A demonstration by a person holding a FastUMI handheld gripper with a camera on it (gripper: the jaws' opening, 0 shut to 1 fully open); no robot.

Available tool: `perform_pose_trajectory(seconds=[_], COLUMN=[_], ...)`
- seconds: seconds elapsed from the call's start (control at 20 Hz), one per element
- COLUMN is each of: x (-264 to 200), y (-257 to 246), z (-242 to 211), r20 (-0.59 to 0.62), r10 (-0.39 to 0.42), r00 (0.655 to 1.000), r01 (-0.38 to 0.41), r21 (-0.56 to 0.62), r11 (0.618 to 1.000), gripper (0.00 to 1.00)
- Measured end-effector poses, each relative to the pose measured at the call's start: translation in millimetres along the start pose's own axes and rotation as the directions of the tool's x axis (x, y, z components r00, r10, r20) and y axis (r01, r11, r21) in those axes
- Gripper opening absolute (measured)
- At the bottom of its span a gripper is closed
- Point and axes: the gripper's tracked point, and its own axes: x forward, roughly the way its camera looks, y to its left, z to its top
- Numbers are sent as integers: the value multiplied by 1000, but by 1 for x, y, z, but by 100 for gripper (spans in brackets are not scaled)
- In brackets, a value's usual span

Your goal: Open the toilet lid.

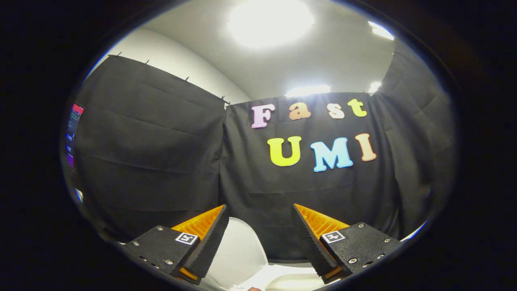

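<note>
The gripper (pixel 260 226) stands with its fingers apart, clamping nothing; the smooth white plastic toilet lid (pixel 238 252) rises between them, nearer the left finger, seemingly raised upright; black cloth booth wall (pixel 161 161) hangs beyond.

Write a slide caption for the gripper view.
Open gripper frames the raised white toilet lid before a black cloth wall.

Looking into a staged recording booth: black cloth (pixel 161 153) hanging clipped up as walls, stopping short of a plain white ceiling (pixel 343 60) with ceiling lights (pixel 270 20) glaring, a lit screen (pixel 74 125) glowing past the cloth's edge, a white toilet lid (pixel 238 250) standing in front. Gripper (pixel 259 208) fingers gaping apart, gripping nothing.
</note>
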Motion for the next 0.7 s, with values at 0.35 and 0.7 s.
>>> perform_pose_trajectory(seconds=[0.35,0.7], x=[-57,-86], y=[-98,-153], z=[-1,-4], r20=[-49,-133], r10=[-74,-160], r00=[996,978], r01=[70,137], r21=[-81,-171], r11=[994,976], gripper=[95,96])
